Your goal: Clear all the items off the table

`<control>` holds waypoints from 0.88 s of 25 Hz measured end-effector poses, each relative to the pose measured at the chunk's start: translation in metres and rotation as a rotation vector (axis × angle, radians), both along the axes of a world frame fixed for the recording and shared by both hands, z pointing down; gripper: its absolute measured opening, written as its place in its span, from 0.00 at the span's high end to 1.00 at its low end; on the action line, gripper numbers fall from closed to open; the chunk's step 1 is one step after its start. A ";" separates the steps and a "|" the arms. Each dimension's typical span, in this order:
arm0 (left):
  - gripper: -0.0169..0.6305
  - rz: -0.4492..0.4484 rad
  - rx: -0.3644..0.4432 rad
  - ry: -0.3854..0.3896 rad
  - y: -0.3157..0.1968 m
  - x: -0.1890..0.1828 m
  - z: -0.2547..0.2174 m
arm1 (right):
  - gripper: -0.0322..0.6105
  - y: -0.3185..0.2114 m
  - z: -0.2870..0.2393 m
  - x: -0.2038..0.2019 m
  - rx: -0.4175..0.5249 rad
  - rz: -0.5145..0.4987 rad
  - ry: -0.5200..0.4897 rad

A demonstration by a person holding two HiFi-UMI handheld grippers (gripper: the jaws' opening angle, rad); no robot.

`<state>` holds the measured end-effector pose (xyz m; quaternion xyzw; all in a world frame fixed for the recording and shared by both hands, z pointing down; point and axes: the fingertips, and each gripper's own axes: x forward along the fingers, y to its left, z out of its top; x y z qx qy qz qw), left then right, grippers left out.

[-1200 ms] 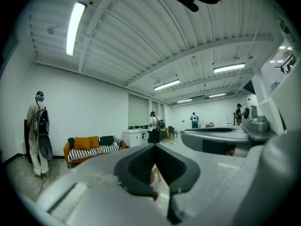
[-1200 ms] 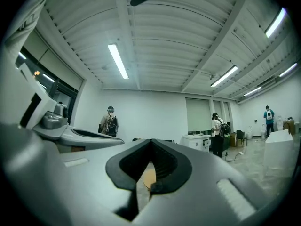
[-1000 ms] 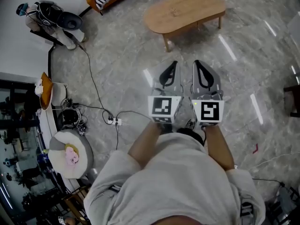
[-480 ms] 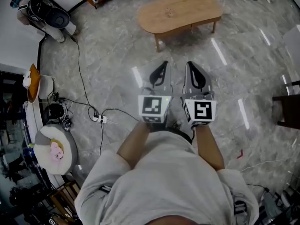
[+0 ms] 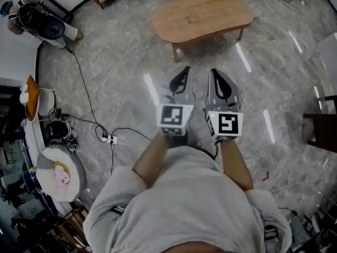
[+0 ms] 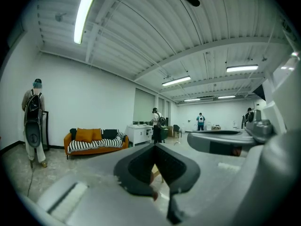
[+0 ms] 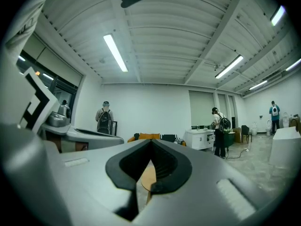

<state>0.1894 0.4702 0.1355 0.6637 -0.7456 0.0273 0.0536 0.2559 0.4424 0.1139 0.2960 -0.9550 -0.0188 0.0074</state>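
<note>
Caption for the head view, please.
Person holds left gripper and right gripper, both shut, toward a wooden coffee table.

I saw a grey marble floor (image 5: pixel 284 78) from above. At the left, a black cable (image 5: pixel 87 91) ran down to a white power strip (image 5: pixel 110 139). A round cushioned stool (image 5: pixel 52 159) holding a pink toy (image 5: pixel 62 177) sat at lower left. A dark chair (image 5: pixel 322 133) met the right edge. In the left gripper view, an orange sofa (image 6: pixel 95 142) stood at lower left against a white wall.

no readable text, labels or numbers anywhere
</note>
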 end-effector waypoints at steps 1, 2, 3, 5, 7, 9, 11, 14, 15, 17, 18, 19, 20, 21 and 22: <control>0.94 -0.001 0.000 0.008 -0.007 -0.011 0.001 | 0.94 -0.006 0.001 -0.011 -0.001 -0.004 0.007; 0.94 -0.003 -0.001 0.017 -0.015 -0.020 0.003 | 0.94 -0.012 0.001 -0.020 -0.002 -0.011 0.014; 0.94 -0.003 -0.003 0.023 -0.023 -0.027 0.004 | 0.94 -0.019 0.002 -0.028 0.000 -0.016 0.021; 0.94 0.003 -0.006 0.028 -0.043 -0.041 0.006 | 0.94 -0.038 0.002 -0.045 0.000 -0.020 0.028; 0.94 0.010 -0.011 0.028 -0.062 -0.058 0.006 | 0.94 -0.057 0.001 -0.062 -0.007 -0.015 0.029; 0.94 0.011 -0.017 0.025 -0.076 -0.075 0.005 | 0.94 -0.070 -0.002 -0.079 -0.013 -0.014 0.026; 0.94 0.015 -0.015 0.026 -0.084 -0.092 0.003 | 0.94 -0.078 -0.005 -0.095 -0.012 -0.011 0.016; 0.94 0.012 -0.024 0.036 -0.094 -0.115 0.006 | 0.94 -0.091 -0.005 -0.120 -0.028 -0.012 0.002; 0.94 0.012 -0.032 0.039 -0.100 -0.119 0.009 | 0.94 -0.098 -0.003 -0.126 -0.037 -0.016 0.001; 0.94 0.010 -0.043 0.042 -0.114 -0.125 0.013 | 0.94 -0.117 0.001 -0.134 -0.056 -0.020 0.002; 0.94 0.006 -0.045 0.046 -0.123 -0.129 0.014 | 0.94 -0.128 0.003 -0.138 -0.062 -0.020 0.003; 0.94 -0.002 -0.047 0.050 -0.133 -0.135 0.016 | 0.94 -0.139 0.004 -0.143 -0.063 -0.021 0.004; 0.94 -0.013 -0.050 0.055 -0.143 -0.142 0.019 | 0.94 -0.151 0.007 -0.147 -0.064 -0.024 0.005; 0.94 -0.024 -0.055 0.059 -0.153 -0.149 0.022 | 0.94 -0.163 0.010 -0.152 -0.066 -0.029 0.006; 0.94 -0.035 -0.061 0.061 -0.164 -0.156 0.025 | 0.94 -0.176 0.013 -0.156 -0.071 -0.033 0.006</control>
